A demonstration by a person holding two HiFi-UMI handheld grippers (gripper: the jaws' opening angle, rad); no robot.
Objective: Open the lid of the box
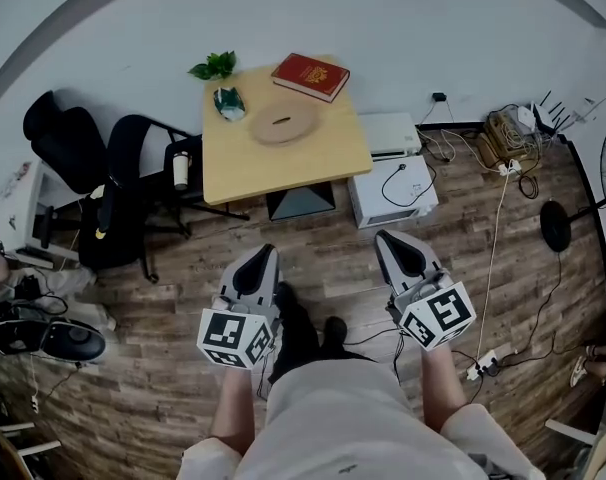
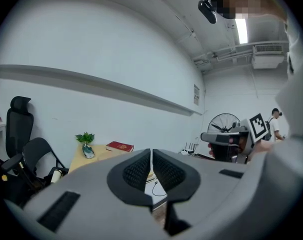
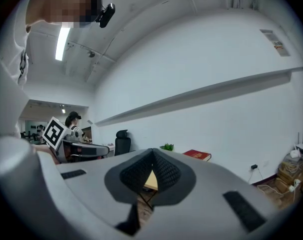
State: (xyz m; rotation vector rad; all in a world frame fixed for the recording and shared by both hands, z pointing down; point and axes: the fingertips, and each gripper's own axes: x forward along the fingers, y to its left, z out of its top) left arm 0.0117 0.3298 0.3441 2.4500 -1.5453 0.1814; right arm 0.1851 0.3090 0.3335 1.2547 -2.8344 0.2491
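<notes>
Both grippers were held short of the bench point(image 1: 283, 173), well apart from it and over the wooden floor point(image 1: 323, 243), their tips aimed towards its near edge. The left hand-held gripper point(image 2: 151, 152) was closed, with its ribbed pads all but touching and nothing between them. The right hand-held gripper point(image 3: 152, 152) was closed too, its pads meeting at the tip and empty.

The box point(image 1: 281, 123), a low round wooden one with its lid on, sat on the bench, a little towards the far side from the middle. A red book point(image 1: 311, 76) lay at the bench's far right corner. A small green plant point(image 1: 215, 66) stood at the far left corner, with a small greenish item point(image 1: 229, 103) just in front of it.

Two black chairs point(image 1: 103, 168) stood to the left of the bench. White flat cases point(image 1: 393, 190) lay on the floor at its right side, one of them with a black cable coiled on top. Further right of the bench, tangled cables and plugs point(image 1: 503, 138) lay along the wall.
</notes>
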